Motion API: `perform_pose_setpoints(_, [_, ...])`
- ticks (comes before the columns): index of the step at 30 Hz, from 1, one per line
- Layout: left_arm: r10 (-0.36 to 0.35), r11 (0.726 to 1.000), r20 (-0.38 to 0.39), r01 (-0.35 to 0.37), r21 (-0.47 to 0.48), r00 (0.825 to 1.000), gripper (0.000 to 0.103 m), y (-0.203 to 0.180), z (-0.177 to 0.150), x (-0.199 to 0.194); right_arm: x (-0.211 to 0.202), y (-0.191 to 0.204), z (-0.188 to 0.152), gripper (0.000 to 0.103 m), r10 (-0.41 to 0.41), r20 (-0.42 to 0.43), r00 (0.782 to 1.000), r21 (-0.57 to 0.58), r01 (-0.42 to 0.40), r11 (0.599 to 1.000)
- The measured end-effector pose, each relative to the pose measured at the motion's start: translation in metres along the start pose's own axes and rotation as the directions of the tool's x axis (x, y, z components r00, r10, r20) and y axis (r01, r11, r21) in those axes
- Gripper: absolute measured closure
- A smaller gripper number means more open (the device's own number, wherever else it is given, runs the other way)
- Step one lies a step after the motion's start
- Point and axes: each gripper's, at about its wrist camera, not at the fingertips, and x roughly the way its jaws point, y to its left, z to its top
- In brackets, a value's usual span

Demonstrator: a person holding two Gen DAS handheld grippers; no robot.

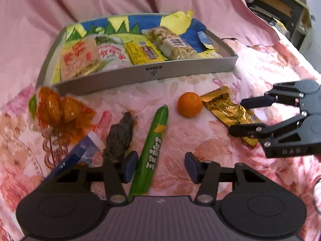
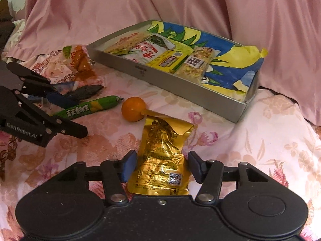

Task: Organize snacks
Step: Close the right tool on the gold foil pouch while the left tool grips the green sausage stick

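A green sausage stick (image 1: pixel 154 146) lies on the floral cloth between the fingers of my left gripper (image 1: pixel 161 167). Its left pad is close to the stick and its right pad stands well clear, so it is open. A gold foil packet (image 2: pixel 162 150) lies between the pads of my right gripper (image 2: pixel 162 166), which stand at its edges without squeezing it. A small orange (image 1: pixel 189 104) rests between the two snacks. Behind them a grey tray (image 1: pixel 154 74) holds several wrapped snacks.
A dark dried snack (image 1: pixel 120 136), a blue packet (image 1: pixel 74 158) and an orange-filled bag (image 1: pixel 58 108) lie left of the sausage. Pink fabric rises behind the tray. A dark wooden rack (image 1: pixel 280 6) stands at the far right.
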Motion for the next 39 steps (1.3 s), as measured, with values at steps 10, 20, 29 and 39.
perform_pose_setpoints(10, [0.006, 0.995, -0.043, -0.010, -0.102, 0.999, 0.065, 0.003, 0.000, -0.003, 0.006, 0.004, 0.001, 0.043, -0.019, 0.009, 1.000, 0.029, 0.019, 0.999])
perform_pose_setpoints(20, [-0.020, 0.993, -0.088, 0.009, -0.121, 0.996, 0.066, -0.011, -0.011, -0.007, -0.004, 0.022, 0.000, 0.045, 0.009, -0.061, 0.998, -0.043, -0.011, 0.999])
perform_pose_setpoints(29, [-0.019, 0.993, -0.066, 0.011, -0.116, 0.998, 0.060, -0.014, -0.017, -0.007, -0.003, 0.029, -0.001, 0.050, -0.027, -0.060, 0.998, -0.027, 0.025, 0.999])
perform_pose_setpoints(39, [-0.001, 0.983, -0.079, -0.014, -0.184, 0.997, 0.083, -0.013, -0.027, -0.018, -0.017, 0.049, -0.012, 0.055, -0.078, -0.080, 0.994, -0.099, 0.069, 0.993])
